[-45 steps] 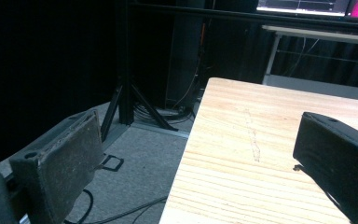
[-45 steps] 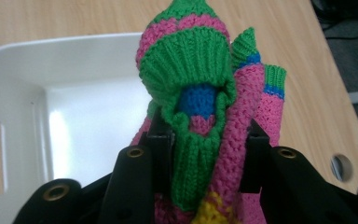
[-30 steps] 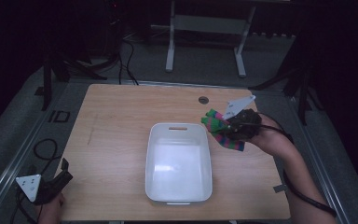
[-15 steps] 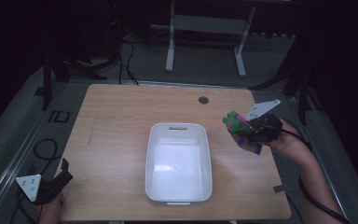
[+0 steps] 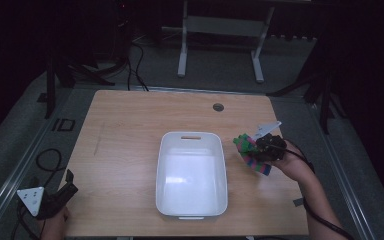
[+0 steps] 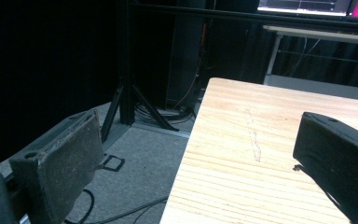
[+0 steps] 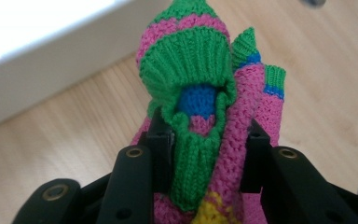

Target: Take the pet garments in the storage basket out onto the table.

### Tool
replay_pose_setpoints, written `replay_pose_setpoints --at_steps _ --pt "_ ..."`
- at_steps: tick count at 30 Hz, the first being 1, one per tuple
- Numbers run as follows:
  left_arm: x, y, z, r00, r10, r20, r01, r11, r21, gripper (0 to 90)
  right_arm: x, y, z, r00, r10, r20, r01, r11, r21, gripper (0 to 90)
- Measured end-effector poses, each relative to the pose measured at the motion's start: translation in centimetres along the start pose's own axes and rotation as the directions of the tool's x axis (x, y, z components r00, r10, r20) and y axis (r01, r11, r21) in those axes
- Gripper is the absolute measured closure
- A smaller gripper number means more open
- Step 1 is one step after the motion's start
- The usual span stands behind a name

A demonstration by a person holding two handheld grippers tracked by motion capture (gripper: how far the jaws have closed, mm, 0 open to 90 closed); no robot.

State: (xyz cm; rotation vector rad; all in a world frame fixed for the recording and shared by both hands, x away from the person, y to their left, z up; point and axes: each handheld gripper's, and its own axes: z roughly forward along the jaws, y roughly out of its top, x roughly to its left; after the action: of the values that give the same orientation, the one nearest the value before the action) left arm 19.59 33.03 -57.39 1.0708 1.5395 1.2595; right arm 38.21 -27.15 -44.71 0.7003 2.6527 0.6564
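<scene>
The left gripper [image 6: 200, 168] has its two black fingers [image 6: 65, 163] rising from the lower left and lower right corners, spread wide with nothing between them. Beyond them the pale wooden bench [image 6: 261, 140] fills the right half of the frame. A dark stand [image 6: 128, 88] rests on the grey floor [image 6: 140, 154] at the left.

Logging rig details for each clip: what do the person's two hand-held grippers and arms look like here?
Both are black. The left hand-held gripper has wide, flat, dusty dark jaw pads and a grey three-cornered plate marked with dark dots. The right hand-held gripper has slim black jaws on linkages with brass-ringed rivets, a pale plate on top, and a black cable trailing along the forearm. No sleeves are visible.
</scene>
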Motion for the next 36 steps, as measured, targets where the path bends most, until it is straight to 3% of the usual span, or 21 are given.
replay_pose_setpoints --at_steps 7,17,23,31,36 --pt "0.1 0.0 0.0 1.0000 -0.004 0.000 0.004 1.0000 0.001 1.9 0.1 -1.8 3.8 0.9985 0.047 -0.026 -0.046 0.998 0.047 64.8" --pt "0.0 0.0 0.0 1.0000 0.001 0.000 -0.001 1.0000 0.001 1.9 0.9 -3.3 7.5 0.9951 0.085 -0.050 -0.081 0.994 0.070 63.9" --pt "0.0 0.0 0.0 1.0000 0.003 0.001 -0.003 1.0000 0.001 1.9 1.3 -3.4 7.7 0.9947 0.100 -0.021 -0.099 0.994 0.045 59.7" --pt "0.0 0.0 0.0 1.0000 0.001 0.001 -0.001 1.0000 0.001 1.9 1.6 -3.0 6.3 0.9952 0.093 -0.031 -0.091 0.995 0.033 34.8" --pt "0.0 0.0 0.0 1.0000 0.003 0.000 -0.003 1.0000 0.000 1.9 1.8 -2.9 4.4 0.9944 0.100 -0.032 -0.101 0.994 -0.034 21.3"
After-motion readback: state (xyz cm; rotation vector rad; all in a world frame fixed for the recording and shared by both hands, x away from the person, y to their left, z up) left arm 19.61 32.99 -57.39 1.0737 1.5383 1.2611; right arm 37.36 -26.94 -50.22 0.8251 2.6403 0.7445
